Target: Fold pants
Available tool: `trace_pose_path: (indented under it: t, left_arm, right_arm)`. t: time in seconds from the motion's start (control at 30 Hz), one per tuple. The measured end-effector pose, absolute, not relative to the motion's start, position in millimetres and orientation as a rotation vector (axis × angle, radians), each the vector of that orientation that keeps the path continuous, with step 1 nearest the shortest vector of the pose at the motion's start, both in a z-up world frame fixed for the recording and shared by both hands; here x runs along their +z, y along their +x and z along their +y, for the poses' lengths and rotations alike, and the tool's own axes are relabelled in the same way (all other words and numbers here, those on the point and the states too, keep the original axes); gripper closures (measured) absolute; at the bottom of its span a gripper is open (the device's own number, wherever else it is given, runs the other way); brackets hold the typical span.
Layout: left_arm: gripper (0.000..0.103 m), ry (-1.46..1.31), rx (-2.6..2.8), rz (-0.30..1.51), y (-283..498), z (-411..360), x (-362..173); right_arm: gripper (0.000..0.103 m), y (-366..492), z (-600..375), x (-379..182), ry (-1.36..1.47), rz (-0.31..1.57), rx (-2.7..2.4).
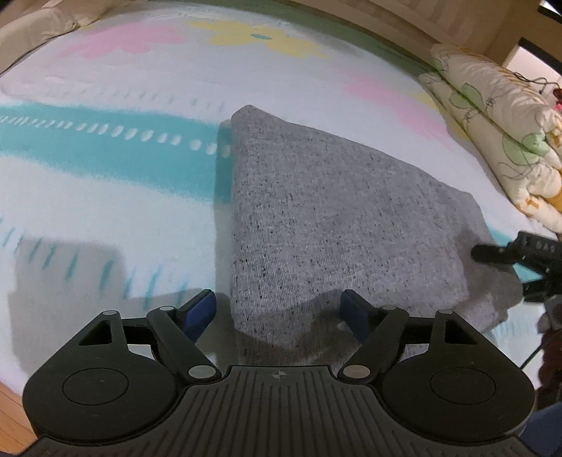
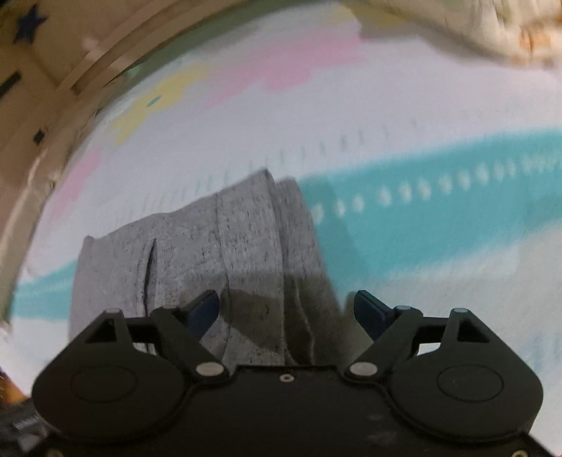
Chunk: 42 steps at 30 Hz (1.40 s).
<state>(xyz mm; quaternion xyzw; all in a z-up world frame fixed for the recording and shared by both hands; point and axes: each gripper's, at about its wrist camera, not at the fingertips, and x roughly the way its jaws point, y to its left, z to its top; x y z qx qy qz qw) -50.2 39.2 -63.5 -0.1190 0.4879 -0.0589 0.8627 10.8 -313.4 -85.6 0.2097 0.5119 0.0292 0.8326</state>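
The grey speckled pants (image 1: pixel 326 218) lie folded into a compact stack on the patterned bed sheet (image 1: pixel 105 197). My left gripper (image 1: pixel 281 309) is open, its blue pads either side of the stack's near corner, holding nothing. In the right wrist view the pants (image 2: pixel 217 246) show layered folded edges and a pocket slit. My right gripper (image 2: pixel 286 309) is open above the stack's near edge and holds nothing. The right gripper also shows at the right edge of the left wrist view (image 1: pixel 491 253), beside the stack.
A folded floral quilt (image 1: pixel 491 133) lies at the right side of the bed. A wooden headboard (image 1: pixel 404 21) runs along the far edge. A beige pillow (image 1: pixel 31 24) sits at the far left. Wood floor (image 1: pixel 10 414) shows at lower left.
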Motion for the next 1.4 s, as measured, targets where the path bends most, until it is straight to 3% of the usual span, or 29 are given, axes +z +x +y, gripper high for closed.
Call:
trace_pose_path:
  t: [0.2, 0.53, 0.83, 0.93, 0.97, 1.0, 1.03, 1.07, 1.1, 1.2, 1.4]
  left_arm:
    - [0.017, -0.258, -0.119, 1.028, -35, 36, -68]
    - [0.001, -0.246, -0.148, 1.015, -11, 31, -79]
    - [0.001, -0.264, -0.153, 1.001, 0, 31, -84]
    - [0.002, -0.294, -0.157, 0.985, 1, 34, -85]
    - [0.011, -0.294, -0.153, 0.98, 0, 34, -85]
    - [0.036, -0.287, -0.143, 0.962, -3, 35, -83]
    - [0.048, -0.288, -0.139, 0.945, -5, 36, -82]
    - [0.069, -0.321, -0.156, 0.937, -7, 39, -80]
    - [0.079, -0.359, -0.168, 0.937, -8, 42, -79]
    - [0.091, -0.318, -0.145, 0.911, -13, 42, -71]
    - [0.093, -0.147, -0.167, 0.784, -24, 24, -36]
  right_arm:
    - [0.0, 17, -305, -92, 0.46, 1.101, 0.072]
    - [0.0, 23, -284, -102, 0.367, 1.079, 0.11]
    - [0.0, 35, -278, -112, 0.345, 1.051, 0.174]
    - [0.03, 36, -281, -112, 0.375, 1.031, 0.2]
    - [0.05, 36, -283, -111, 0.41, 1.03, 0.219]
    - [0.061, 37, -284, -111, 0.444, 1.035, 0.239]
    - [0.063, 37, -284, -111, 0.462, 1.036, 0.248]
    - [0.065, 36, -279, -109, 0.437, 1.03, 0.247]
    - [0.068, 36, -274, -105, 0.405, 1.024, 0.25]
    - [0.073, 32, -259, -92, 0.337, 0.991, 0.261]
    - [0.075, 25, -242, -60, 0.307, 0.902, 0.302]
